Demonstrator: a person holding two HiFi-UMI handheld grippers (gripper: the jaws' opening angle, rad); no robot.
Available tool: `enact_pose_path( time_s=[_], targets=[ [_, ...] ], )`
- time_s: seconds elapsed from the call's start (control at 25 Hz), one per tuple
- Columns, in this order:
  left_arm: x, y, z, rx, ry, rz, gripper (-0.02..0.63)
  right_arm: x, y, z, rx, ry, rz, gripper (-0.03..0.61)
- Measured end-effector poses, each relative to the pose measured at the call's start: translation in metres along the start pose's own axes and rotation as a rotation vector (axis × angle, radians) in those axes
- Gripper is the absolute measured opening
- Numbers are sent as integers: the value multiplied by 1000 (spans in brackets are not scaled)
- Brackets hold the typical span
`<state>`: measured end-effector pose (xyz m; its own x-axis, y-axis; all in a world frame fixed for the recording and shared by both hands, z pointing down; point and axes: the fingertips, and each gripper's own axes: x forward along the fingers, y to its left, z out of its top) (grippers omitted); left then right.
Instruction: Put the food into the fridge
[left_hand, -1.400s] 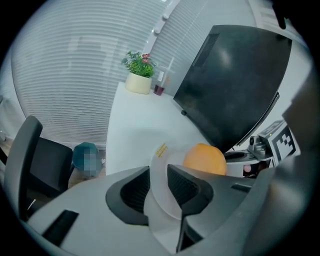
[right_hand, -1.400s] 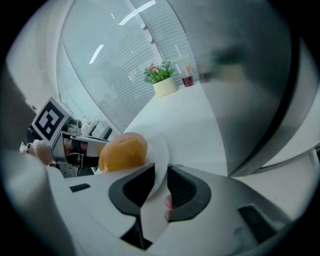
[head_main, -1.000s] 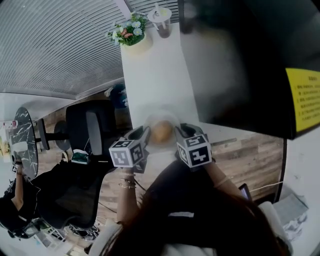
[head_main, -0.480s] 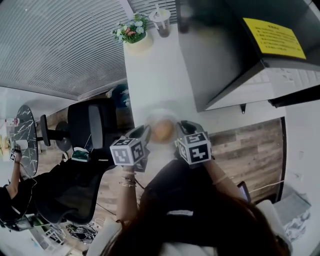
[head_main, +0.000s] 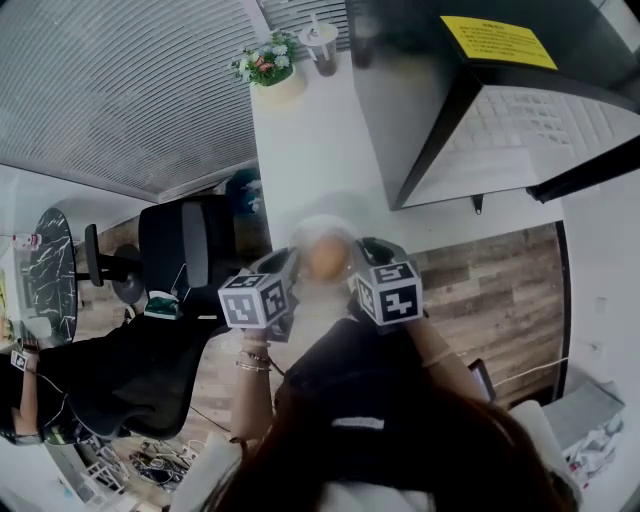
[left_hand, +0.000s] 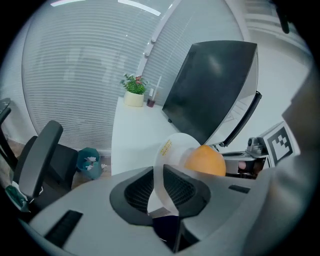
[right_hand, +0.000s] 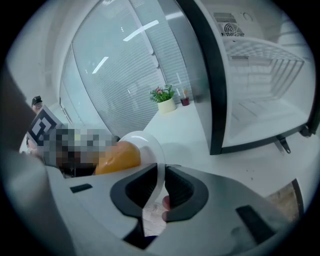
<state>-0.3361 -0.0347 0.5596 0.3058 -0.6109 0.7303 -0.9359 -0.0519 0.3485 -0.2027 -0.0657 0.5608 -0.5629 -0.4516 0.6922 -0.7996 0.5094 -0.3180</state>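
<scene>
White plate carrying the food, a round orange piece, is sitting at the centre of the head view over the near end of the tabletop; I cannot tell whether it is clear of the surface. The left gripper is holding the rim at 9 o'clock and the right gripper is holding it at 3 o'clock. Both sets of jaws have just been closing, and each is now standing narrow with the rim pinched between its pads. At 1 o'clock from the plate the black fridge is now showing its white interior and wire shelf, where a second ago a dark face was filling that part of the view. The yellow sticker is lying nearer 12 o'clock than before. Whether the door or the head is doing the moving is not clear. Judgement: the grip is looking secure and the way in is standing open, so the carry to the shelf is becoming the next step. The food is not yet inside.
</scene>
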Motion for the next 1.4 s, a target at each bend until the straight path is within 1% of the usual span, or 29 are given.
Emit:
enact_pose_path(
  time_s=[0.28, 0.6, 0.76, 1.04, 1.4],
  targets=[
    [-24, -10, -9, -5, -39, -4, 63, -23, 13, -5, -22, -18, 3, 49],
    [-54, -23, -33, -16, -88, 0, 63, -51, 30, -22, -51, -42, 1, 48],
    [-69, -27, -45, -11, -97, -4, 61, -65, 40, -32, -63, -54, 1, 48],
    [-88, -34, -66, 6, -95, -25, 60, -84, 53, -50, -53, -68, -13, 48],
    [-94, -50, -74, 31, -108, -25, 60, -102, 50, -58, -29, -91, -29, 48]
  ],
)
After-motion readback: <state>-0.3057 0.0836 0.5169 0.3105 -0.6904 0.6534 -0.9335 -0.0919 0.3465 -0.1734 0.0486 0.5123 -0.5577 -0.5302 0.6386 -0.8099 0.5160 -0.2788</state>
